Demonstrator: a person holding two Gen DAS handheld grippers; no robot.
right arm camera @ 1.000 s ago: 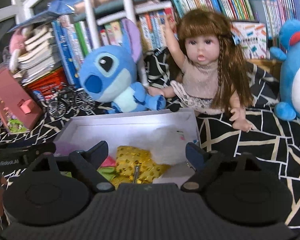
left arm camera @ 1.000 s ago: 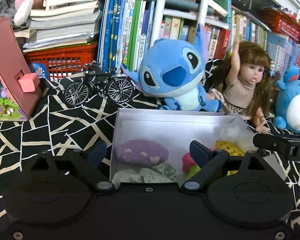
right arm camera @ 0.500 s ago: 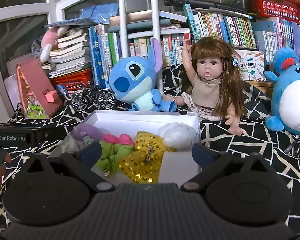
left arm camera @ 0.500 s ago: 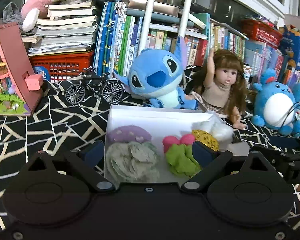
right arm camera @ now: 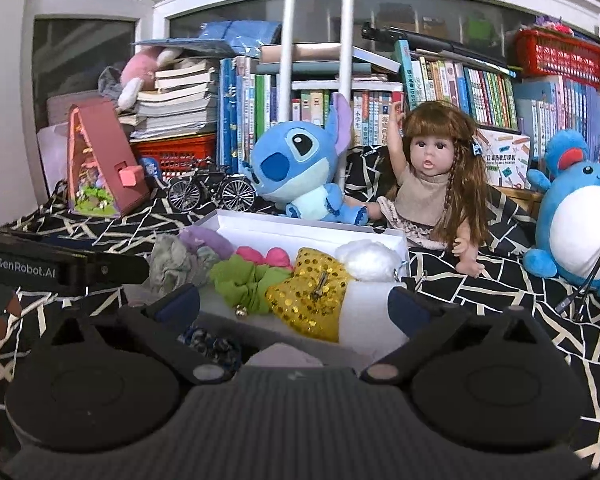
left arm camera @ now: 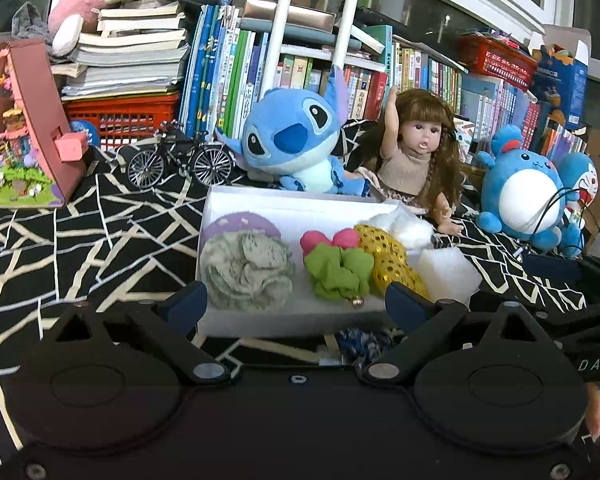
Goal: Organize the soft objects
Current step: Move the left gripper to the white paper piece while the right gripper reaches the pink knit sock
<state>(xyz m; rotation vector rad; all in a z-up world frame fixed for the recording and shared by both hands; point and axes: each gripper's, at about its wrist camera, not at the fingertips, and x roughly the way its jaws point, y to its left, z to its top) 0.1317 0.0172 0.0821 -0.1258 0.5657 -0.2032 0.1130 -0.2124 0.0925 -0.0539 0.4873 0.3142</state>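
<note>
A white box [left arm camera: 284, 200] sits on the black-and-white cloth and holds several soft pieces. Among them are a grey-green scrunchie [left arm camera: 246, 270], a purple one [left arm camera: 240, 222], a green one [left arm camera: 338, 272], a gold sequinned piece [left arm camera: 392, 264] and a white pompom [left arm camera: 400, 226]. A blue patterned scrunchie [left arm camera: 360, 342] lies on the cloth just in front of the box, also seen low in the right wrist view [right arm camera: 210, 342]. My left gripper [left arm camera: 296, 300] is open and empty before the box's front edge. My right gripper [right arm camera: 294, 304] is open and empty too, beside the left.
Behind the box sit a blue Stitch plush [left arm camera: 292, 140], a doll [left arm camera: 416, 152] and a round blue plush [left arm camera: 520, 196]. A model bicycle [left arm camera: 180, 160] and a pink toy house [left arm camera: 24, 132] stand at the left. Stacked books and shelves close off the back.
Both grippers have drawn back from the box with their jaws spread wider. The whole box now shows, and the blue patterned scrunchie has come into view in front of it.
</note>
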